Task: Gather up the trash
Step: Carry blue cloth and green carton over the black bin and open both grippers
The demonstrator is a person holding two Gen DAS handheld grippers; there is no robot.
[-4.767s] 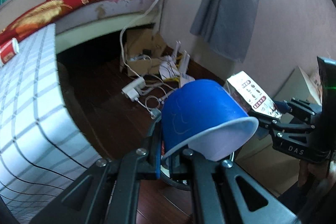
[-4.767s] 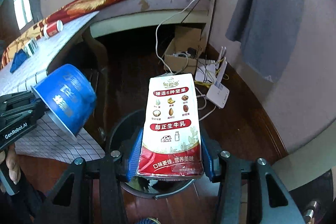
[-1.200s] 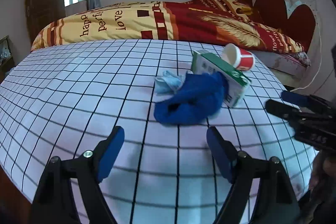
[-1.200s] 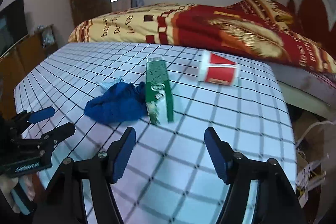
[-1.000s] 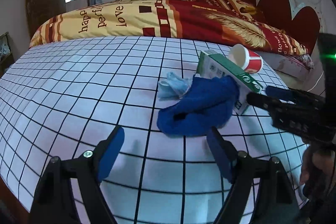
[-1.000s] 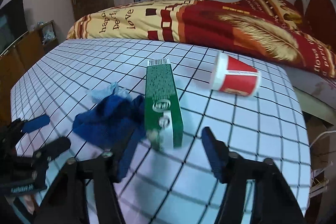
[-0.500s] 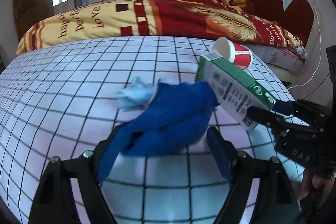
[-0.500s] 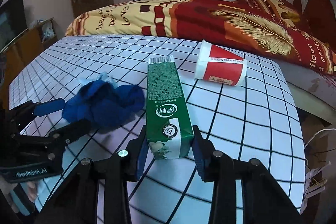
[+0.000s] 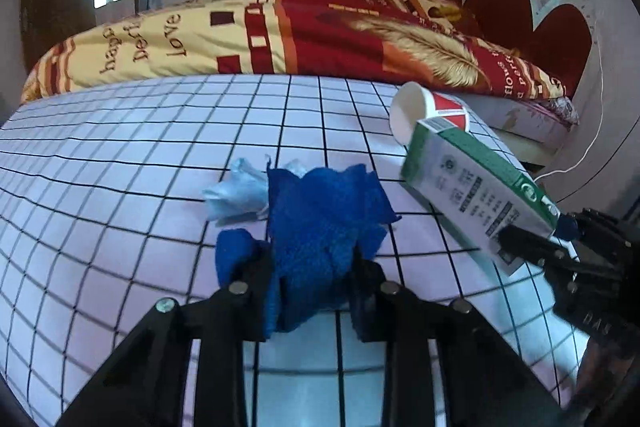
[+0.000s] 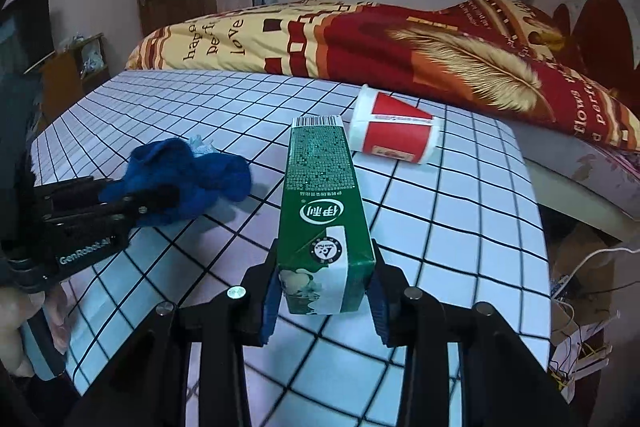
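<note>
The left tool (image 9: 314, 279) is clenched on a crumpled blue cloth (image 9: 324, 211) lying on the checked worktop (image 9: 120, 155); a pale blue tissue wad (image 9: 236, 191) touches the cloth at its 10 o'clock. The cloth appears soft and light, likely to sag and trail; a bite deep into the bunched middle is judged safest. The right tool (image 10: 323, 291) grips a green milk carton (image 10: 324, 195) at its near end; the far end tilts up off the worktop; the carton looks stiff but probably crushable if empty, its coated faces slick. A red paper cup (image 10: 394, 137) lies on its side at the carton's 1 o'clock, light and prone to rolling.
</note>
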